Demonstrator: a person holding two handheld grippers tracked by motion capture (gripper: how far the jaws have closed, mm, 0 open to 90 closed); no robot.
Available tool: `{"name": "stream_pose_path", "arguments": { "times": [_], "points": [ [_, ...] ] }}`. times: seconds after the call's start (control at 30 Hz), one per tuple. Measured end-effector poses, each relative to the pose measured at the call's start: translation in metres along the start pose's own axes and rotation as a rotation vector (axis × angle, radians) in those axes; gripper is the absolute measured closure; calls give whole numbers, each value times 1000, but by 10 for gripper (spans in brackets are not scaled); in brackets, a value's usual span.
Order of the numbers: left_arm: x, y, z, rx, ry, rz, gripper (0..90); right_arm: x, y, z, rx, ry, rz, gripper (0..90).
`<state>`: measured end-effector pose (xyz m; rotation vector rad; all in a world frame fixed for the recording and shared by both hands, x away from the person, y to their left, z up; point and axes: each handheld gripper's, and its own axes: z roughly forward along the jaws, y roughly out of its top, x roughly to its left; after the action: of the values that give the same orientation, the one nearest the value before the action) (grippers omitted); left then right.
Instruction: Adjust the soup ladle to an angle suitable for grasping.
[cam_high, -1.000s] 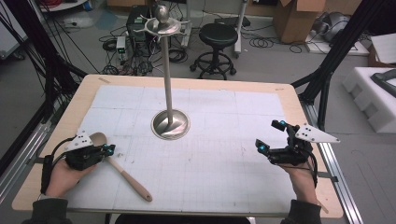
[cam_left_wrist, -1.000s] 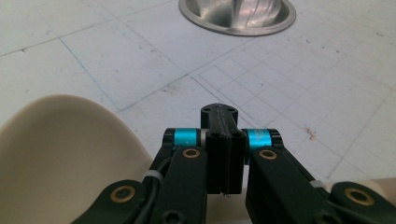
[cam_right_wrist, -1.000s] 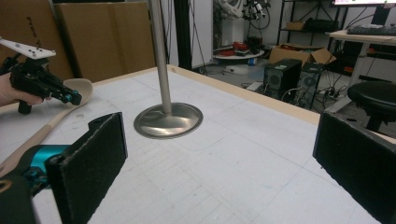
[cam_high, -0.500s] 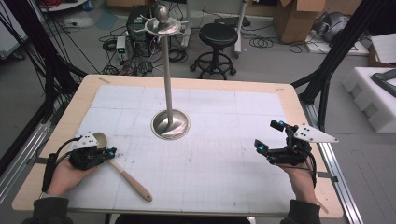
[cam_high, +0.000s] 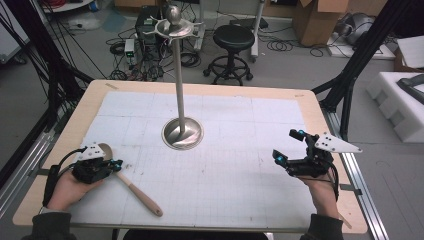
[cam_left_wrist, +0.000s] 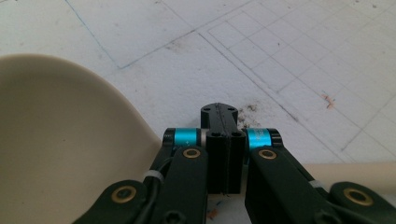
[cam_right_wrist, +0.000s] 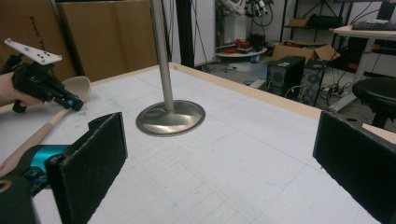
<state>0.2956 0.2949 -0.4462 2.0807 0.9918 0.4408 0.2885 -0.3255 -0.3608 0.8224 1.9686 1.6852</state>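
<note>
From the high view I see my left gripper (cam_high: 116, 164) low on the left side of the table (cam_high: 310, 102), its jaws pressed together, tips at the neck of the wooden spoon (cam_high: 131, 184). The spoon lies flat on the white gridded mat (cam_high: 235, 150): its bowl sits beside the gripper's grey plate, toward the far side, and its handle runs out toward the near edge, slanting to the right. Whether the jaws actually pinch the neck I cannot tell from up here. My right gripper (cam_high: 290, 146) is well apart on the right side, jaws spread wide with nothing between them. Between the two, farther back, stands a metal stand (cam_high: 182, 133) with a round base and a tall upright pole.

In the left gripper view, the left gripper (cam_left_wrist: 223, 140) shows its two black jaws shut flush against each other, with no gap between them. The spoon's pale bowl (cam_left_wrist: 60, 140) sits at the left, just beside the linkage, and a stretch of handle comes out at the lower right behind the other arm. The jaws meet above the spoon; a grip on it I cannot confirm.

In the right gripper view, the right gripper (cam_right_wrist: 219, 154) holds its padded jaws far apart over bare mat. Beyond them the stand's base (cam_right_wrist: 171, 117) rests on the mat, and at far left the other gripper (cam_right_wrist: 74, 103) sits by the spoon's bowl (cam_right_wrist: 78, 86).
</note>
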Motion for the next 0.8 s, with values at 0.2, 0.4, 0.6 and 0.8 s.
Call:
{"name": "stream_pose_path", "arguments": {
  "times": [0.2, 0.4, 0.6, 0.8],
  "points": [
    [0, -6, -8, -8, -4, -2, 900, 0, -1, 1, 6, 6, -2, 20],
    [-3, -13, -19, -7, 9, 4, 900, 0, -2, 3, 11, 6, 3, 20],
    [-6, -19, -27, 20, 27, 3, 900, 1, -2, 5, 20, 11, -2, 20],
    [-9, -25, -32, 20, 39, 9, 900, 1, -2, 5, 19, 10, 1, 20]
  ]
}}
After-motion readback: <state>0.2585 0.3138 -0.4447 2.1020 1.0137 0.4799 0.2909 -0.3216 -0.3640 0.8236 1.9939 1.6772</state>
